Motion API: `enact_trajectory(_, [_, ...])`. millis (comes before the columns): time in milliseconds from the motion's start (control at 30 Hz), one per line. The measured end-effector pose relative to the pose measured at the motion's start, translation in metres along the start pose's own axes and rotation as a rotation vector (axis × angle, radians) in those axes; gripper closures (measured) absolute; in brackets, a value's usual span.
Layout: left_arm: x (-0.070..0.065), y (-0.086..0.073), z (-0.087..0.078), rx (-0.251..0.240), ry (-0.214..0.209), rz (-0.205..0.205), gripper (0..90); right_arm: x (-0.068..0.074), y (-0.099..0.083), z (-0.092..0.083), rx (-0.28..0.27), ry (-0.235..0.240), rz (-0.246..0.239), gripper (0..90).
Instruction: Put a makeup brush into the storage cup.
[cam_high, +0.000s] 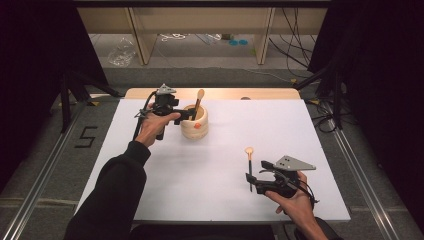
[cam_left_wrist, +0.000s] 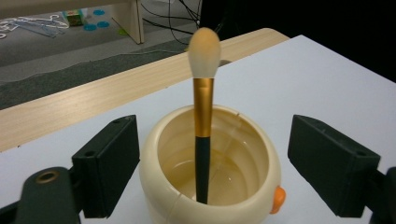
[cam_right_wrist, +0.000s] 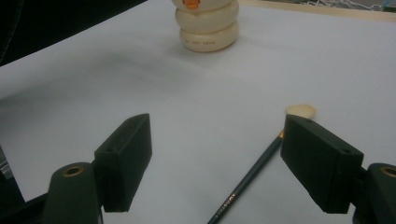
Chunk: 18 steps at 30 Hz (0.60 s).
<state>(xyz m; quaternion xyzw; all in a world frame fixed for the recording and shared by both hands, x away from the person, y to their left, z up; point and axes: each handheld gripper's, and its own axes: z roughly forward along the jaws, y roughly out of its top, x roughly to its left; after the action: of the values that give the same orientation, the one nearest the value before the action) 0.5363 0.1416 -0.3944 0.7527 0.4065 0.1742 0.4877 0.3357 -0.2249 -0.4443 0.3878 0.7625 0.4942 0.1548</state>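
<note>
**One brush in the pot, one still on the desk**

A round cream-coloured pot with a small orange knob on its side stands toward the far left of the white desk, and a makeup brush with a dark handle, gold ferrule and pale bristle head already stands upright in it, bristles up, leaning against the rim. The left tongs sit at the pot's left side; seen from the left gripper view, their jaws are spread wide, one on either side of the pot, with no contact to be made out, bracing rather than pinching it.

A second brush, slim, dark-handled and pale-tipped, lies flat on the desk at the near right, well apart from the pot, its bristles pointing to the far side. The right tongs hover low over its handle with jaws spread, the handle running between them close to the right-hand jaw, not yet gripped.

By the look of it, the job of gathering the brushes into the pot is about half done: what remains is to close on the lying brush, lift it, carry it across to the far left and drop it handle-first beside the first.
</note>
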Motion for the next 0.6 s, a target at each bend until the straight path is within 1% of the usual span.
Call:
enact_trajectory(67, [-0.002, 0.0, -0.004, 0.0, -0.008, -0.01, 16.5, 0.0, 0.0, 0.0, 0.0, -0.001, 0.0, 25.7])
enact_trajectory(100, [-0.002, 0.0, -0.007, -0.004, -0.013, -0.01, 16.5, -0.001, 0.0, 0.0, -0.002, -0.007, -0.007, 25.6])
enact_trajectory(133, [-0.003, -0.001, -0.009, -0.014, -0.019, -0.022, 16.5, -0.001, 0.0, 0.0, -0.001, -0.006, -0.005, 25.7])
enact_trajectory(200, [-0.005, -0.002, -0.013, -0.021, -0.023, -0.024, 16.5, -0.001, 0.0, 0.0, -0.001, -0.006, -0.004, 25.7])
enact_trajectory(233, [-0.005, -0.002, -0.016, -0.014, -0.015, -0.012, 16.5, -0.001, 0.0, 0.0, -0.008, -0.01, -0.013, 25.7])
enact_trajectory(300, [-0.006, -0.006, -0.019, -0.019, -0.022, -0.025, 16.5, -0.001, 0.0, 0.0, -0.009, -0.01, -0.011, 25.7])
enact_trajectory(333, [-0.006, -0.007, -0.021, -0.021, -0.033, -0.031, 16.4, -0.001, 0.0, 0.0, -0.009, -0.01, -0.011, 25.7])
enact_trajectory(367, [-0.007, -0.009, -0.023, -0.024, -0.035, -0.04, 16.4, -0.001, 0.0, 0.0, -0.002, -0.006, -0.004, 25.7])
enact_trajectory(400, [-0.007, -0.01, -0.024, -0.023, -0.033, -0.033, 16.4, -0.001, 0.0, 0.0, -0.008, -0.01, -0.011, 25.6])
enact_trajectory(433, [-0.008, -0.011, -0.026, -0.025, -0.031, -0.036, 16.4, -0.001, 0.0, 0.0, -0.008, -0.01, -0.012, 25.7])
enact_trajectory(467, [-0.008, -0.012, -0.028, -0.026, -0.031, -0.028, 16.4, -0.001, 0.0, 0.0, -0.002, -0.006, -0.006, 25.6])
enact_trajectory(500, [-0.008, -0.013, -0.029, -0.029, -0.036, -0.035, 16.4, -0.001, 0.0, 0.0, 0.0, -0.005, -0.004, 25.7])
enact_trajectory(533, [-0.008, -0.013, -0.03, -0.033, -0.035, -0.028, 16.4, -0.001, 0.0, 0.0, 0.0, -0.006, -0.004, 25.6])
enact_trajectory(567, [-0.009, -0.015, -0.031, -0.036, -0.042, -0.038, 16.4, 0.0, 0.001, 0.0, 0.003, -0.012, -0.003, 25.6])
enact_trajectory(600, [-0.009, -0.015, -0.032, -0.031, -0.045, -0.039, 16.4, -0.001, 0.0, 0.0, -0.001, -0.006, -0.004, 25.7])
